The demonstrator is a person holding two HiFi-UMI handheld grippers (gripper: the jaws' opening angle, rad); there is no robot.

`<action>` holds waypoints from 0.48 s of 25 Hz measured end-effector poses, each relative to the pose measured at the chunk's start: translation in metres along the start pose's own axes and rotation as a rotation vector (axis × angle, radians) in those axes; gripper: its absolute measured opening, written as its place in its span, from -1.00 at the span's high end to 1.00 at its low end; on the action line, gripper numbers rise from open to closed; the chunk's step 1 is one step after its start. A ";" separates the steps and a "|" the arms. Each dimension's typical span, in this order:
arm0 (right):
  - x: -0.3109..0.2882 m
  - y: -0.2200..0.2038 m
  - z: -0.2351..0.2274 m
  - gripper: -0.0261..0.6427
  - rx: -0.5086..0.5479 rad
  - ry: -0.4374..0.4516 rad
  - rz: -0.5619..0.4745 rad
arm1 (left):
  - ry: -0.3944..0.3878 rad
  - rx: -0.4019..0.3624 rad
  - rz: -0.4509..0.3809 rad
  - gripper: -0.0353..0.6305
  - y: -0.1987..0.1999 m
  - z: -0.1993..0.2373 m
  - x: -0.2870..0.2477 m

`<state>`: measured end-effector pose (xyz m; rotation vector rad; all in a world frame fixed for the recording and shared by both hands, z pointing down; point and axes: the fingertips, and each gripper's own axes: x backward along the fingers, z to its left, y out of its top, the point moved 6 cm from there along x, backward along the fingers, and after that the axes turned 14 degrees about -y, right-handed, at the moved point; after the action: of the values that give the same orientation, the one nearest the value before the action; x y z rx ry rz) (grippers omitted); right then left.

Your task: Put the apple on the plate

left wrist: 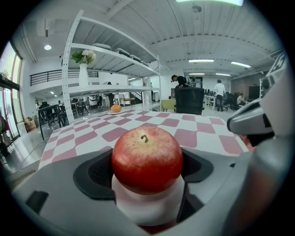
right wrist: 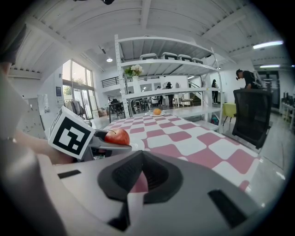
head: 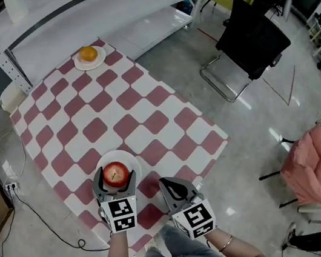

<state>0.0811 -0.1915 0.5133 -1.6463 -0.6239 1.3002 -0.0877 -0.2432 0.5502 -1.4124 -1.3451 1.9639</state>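
The left claw [head: 116, 177] grips the apple [left wrist: 146, 159] between its jaws, on the plate [head: 128, 157]; the right claw [right wrist: 140, 177] is closed.

Red-and-white checkered table [head: 138, 107], white plate [head: 130, 159] near edge, far plate [head: 79, 64] with probably an orange [head: 87, 53]

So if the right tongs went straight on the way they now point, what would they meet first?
Nothing close. The shut, empty right tongs point along the checkered tablecloth; the apple sits off to their left. The far orange on its plate lies roughly in line, though height is unclear.
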 end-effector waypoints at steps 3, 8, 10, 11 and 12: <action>0.000 -0.001 0.000 0.89 0.000 0.002 0.008 | -0.003 0.004 0.002 -0.37 -0.001 0.000 -0.001; 0.001 -0.001 0.000 0.89 0.003 0.001 0.010 | -0.009 0.008 0.010 -0.37 0.000 -0.001 -0.002; 0.001 0.000 0.000 0.89 0.002 0.003 0.010 | -0.013 0.008 0.017 -0.37 -0.001 -0.001 -0.003; 0.001 0.001 0.000 0.89 0.001 0.004 0.010 | -0.015 0.008 0.021 -0.37 -0.002 -0.001 -0.003; 0.001 0.000 0.000 0.89 0.002 0.004 0.010 | -0.017 0.007 0.026 -0.37 -0.002 -0.002 -0.003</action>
<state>0.0811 -0.1908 0.5124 -1.6520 -0.6124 1.3038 -0.0854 -0.2438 0.5540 -1.4197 -1.3328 2.0000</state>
